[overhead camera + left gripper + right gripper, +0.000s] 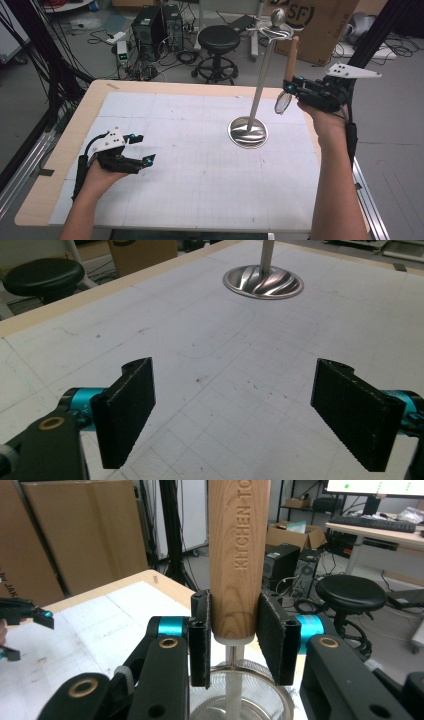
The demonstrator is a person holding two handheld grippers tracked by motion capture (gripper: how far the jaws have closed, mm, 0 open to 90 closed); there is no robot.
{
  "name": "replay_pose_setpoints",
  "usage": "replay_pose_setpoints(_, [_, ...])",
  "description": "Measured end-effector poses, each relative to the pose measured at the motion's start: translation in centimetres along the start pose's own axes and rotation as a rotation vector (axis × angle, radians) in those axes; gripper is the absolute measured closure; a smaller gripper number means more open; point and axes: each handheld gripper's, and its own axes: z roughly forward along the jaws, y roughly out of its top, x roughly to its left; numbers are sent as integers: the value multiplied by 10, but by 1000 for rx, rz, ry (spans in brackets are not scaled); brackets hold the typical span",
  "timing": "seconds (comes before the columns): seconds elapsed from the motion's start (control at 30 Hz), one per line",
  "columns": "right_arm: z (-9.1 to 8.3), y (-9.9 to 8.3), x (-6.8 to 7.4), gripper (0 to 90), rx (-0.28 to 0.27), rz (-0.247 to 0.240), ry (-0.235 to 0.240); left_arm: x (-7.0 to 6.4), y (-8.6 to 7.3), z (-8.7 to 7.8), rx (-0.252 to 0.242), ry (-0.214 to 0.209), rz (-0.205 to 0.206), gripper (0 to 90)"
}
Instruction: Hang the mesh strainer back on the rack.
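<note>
We have the wooden-handled strainer [289,75] clamped by its handle in the right tongs [292,90], raised near the top hooks of the metal stand [260,87], not yet hung, while the left tongs [142,150] wait open over the tabletop [200,170].

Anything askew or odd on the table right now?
Nothing stands out. The tall silver hanging stand sits upright on the white gridded mat. The right tongs clamp the wooden-handled mesh strainer upright beside it; the left tongs are open above faint scuffs.
</note>
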Motion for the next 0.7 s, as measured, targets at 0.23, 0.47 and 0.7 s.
replay_pose_setpoints(0.23, [10, 2, 4, 674, 16, -2, 0, 1, 0, -1, -3, 1, -2, 185])
replay_pose_setpoints(0.47, [5, 2, 7, 586, 14, -14, -21, 0, 0, 0, 6, -1, 0, 185])
replay_pose_setpoints(0.7, [-4, -1, 9, 560, 5, -24, -26, 0, 0, 0, 3, -2, -1, 185])
